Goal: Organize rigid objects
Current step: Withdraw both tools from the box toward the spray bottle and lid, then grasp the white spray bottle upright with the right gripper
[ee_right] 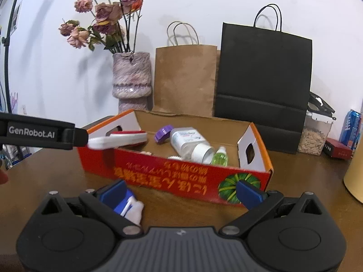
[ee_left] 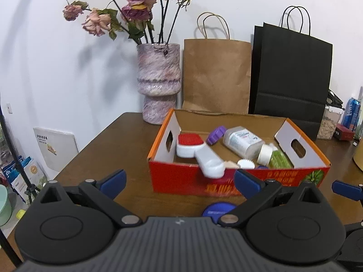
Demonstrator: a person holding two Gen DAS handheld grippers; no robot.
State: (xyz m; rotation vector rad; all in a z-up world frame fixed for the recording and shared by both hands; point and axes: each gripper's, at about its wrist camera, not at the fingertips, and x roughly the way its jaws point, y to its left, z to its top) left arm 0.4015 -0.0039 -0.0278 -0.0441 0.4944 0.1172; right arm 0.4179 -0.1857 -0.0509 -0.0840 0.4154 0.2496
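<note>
A red and orange cardboard box [ee_left: 172,179] [ee_right: 158,172] sits on the brown table. A white brush with red bristles [ee_left: 192,146] [ee_right: 120,139] lies tilted in it, its handle sticking out over the front wall. The box also holds a purple cap [ee_left: 216,134], a clear bottle [ee_left: 242,141] and a small green bottle [ee_right: 220,157]. My left gripper [ee_left: 180,183] is open just before the box, its fingers wide of the brush handle. My right gripper [ee_right: 181,192] is open in front of the box, with a blue and white item [ee_right: 130,207] beside its left finger.
A vase of dried roses [ee_left: 158,79], a brown paper bag [ee_left: 216,74] and a black paper bag [ee_left: 290,74] stand behind the box. A seed container [ee_right: 314,139], a blue can [ee_right: 351,127] and a dark red box [ee_right: 338,150] are far right. A blue round lid [ee_left: 217,209] lies under my left gripper.
</note>
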